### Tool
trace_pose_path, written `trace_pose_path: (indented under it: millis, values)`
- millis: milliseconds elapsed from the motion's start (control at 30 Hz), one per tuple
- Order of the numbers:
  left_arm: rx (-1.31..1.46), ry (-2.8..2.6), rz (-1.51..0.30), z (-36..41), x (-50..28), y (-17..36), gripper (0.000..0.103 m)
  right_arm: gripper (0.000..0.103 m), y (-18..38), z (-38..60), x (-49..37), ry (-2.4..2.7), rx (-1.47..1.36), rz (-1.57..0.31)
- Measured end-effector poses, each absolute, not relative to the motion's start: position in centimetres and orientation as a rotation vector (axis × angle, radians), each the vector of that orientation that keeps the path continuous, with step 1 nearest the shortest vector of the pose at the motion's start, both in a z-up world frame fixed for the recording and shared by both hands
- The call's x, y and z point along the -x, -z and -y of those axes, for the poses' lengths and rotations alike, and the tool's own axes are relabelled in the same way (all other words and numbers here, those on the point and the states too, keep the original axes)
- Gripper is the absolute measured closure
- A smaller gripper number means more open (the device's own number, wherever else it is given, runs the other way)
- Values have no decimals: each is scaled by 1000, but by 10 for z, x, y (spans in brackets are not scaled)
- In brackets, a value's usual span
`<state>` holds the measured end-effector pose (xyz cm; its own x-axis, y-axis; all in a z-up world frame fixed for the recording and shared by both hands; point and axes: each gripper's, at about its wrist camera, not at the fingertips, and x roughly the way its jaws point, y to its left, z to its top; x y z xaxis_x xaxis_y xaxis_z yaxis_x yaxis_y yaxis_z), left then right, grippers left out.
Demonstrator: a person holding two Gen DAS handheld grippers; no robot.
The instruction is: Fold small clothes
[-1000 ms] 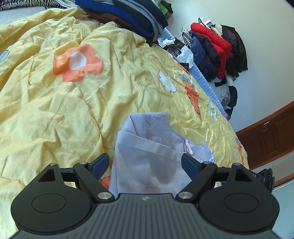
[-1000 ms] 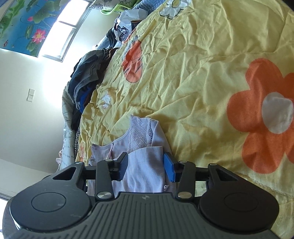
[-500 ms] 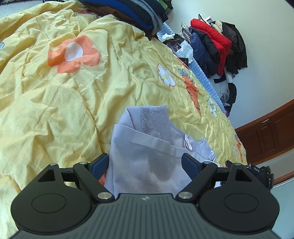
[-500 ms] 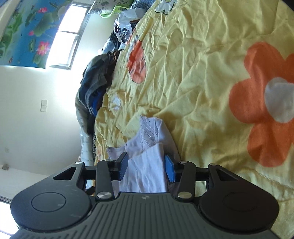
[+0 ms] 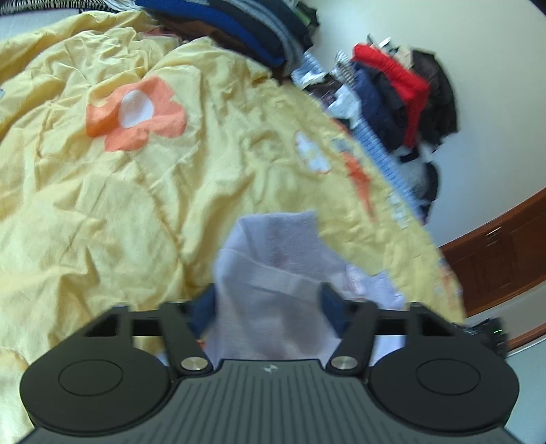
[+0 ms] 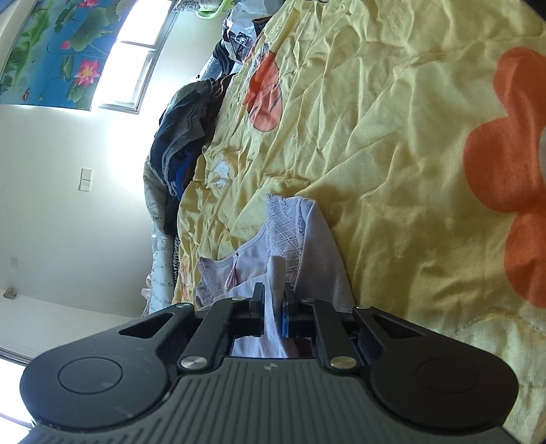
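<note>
A bed is covered by a crumpled yellow quilt [image 5: 102,205] printed with large orange flowers [image 5: 136,112] that have white centres. Along the far edge of the quilt a stack of folded dark clothes [image 5: 239,24] is seen, blue and grey layers among them. Against the pale wall [image 5: 477,51] a heap of jackets [image 5: 406,99] is piled, red, navy and black. A brown wooden cabinet [image 5: 501,259] is seen low at the right of the left wrist view. In the right wrist view a bright window [image 6: 136,61] is seen beside a blue picture of lotus flowers [image 6: 51,47], and a white wall switch [image 6: 85,179] is fixed lower down on the wall.

A small pale lilac garment [image 5: 273,266] is laid on the quilt just in front of both grippers. Its cloth is thin and smooth, with a panel of white lace [image 6: 286,232] near the neckline and a small pink bow at the front opening. One part is folded over the rest, so that a straight edge runs across it.

The left gripper [image 5: 269,304] is set over the near end of the garment; its jaws are closing, with a broad width of cloth between the blue pads [image 5: 201,307]. Whether the pads press the cloth yet cannot be told, as this view is blurred. The right gripper [image 6: 273,300] is closing too, with its jaws almost together, and a raised ridge of the garment is pinched between them.
</note>
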<state>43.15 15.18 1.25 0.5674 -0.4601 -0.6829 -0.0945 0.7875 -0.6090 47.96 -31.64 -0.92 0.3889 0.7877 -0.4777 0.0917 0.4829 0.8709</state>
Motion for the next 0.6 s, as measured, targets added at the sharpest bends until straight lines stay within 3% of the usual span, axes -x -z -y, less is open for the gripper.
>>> trace_pose_path:
  millis: [33,67,300,600]
  values:
    - [623,215,-979,-149,-433,-10,65,90,10,317,-479,-548,-989,-1091]
    - [596,208,-986,-147,-434,-9,70,91,10,317,-479,-547,-986,-1081]
    - [537,284,-894,-144,-420,-16,70,93,8,320,-474,-572,-972,-1048]
    - [764,380,-865,-166,-418,-12,64,93,13,322,-473,-567,-1000,-1067]
